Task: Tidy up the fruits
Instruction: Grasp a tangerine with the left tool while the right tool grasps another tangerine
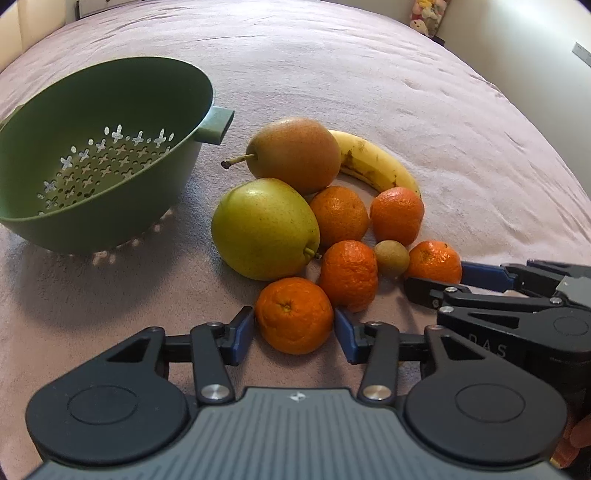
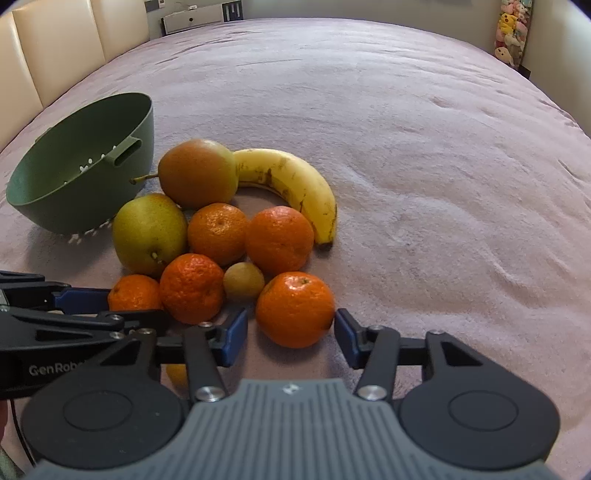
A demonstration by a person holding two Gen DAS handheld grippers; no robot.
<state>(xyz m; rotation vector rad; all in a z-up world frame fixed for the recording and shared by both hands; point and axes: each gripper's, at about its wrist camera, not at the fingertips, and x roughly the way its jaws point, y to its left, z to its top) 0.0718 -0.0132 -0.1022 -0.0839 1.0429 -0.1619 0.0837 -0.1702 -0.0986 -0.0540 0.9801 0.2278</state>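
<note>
A pile of fruit lies on a pink blanket: several mandarins, a green pear [image 1: 264, 228] [image 2: 149, 232], a reddish pear [image 1: 295, 155] [image 2: 197, 173], a banana [image 1: 375, 162] [image 2: 295, 188] and a small kiwi [image 1: 392, 257] [image 2: 243, 279]. A green colander [image 1: 92, 155] [image 2: 81, 166] lies tilted to the left, empty. My left gripper [image 1: 294, 328] is open with its fingers either side of the nearest mandarin [image 1: 293, 314]. My right gripper [image 2: 291, 334] is open around the rightmost mandarin [image 2: 295, 308] [image 1: 436, 262]; the fingers appear close to or touching the fruit.
The pink blanket [image 2: 424, 184] stretches far behind and to the right of the fruit. A padded headboard [image 2: 55, 44] stands at the back left. Plush toys [image 2: 511, 29] hang at the far right corner.
</note>
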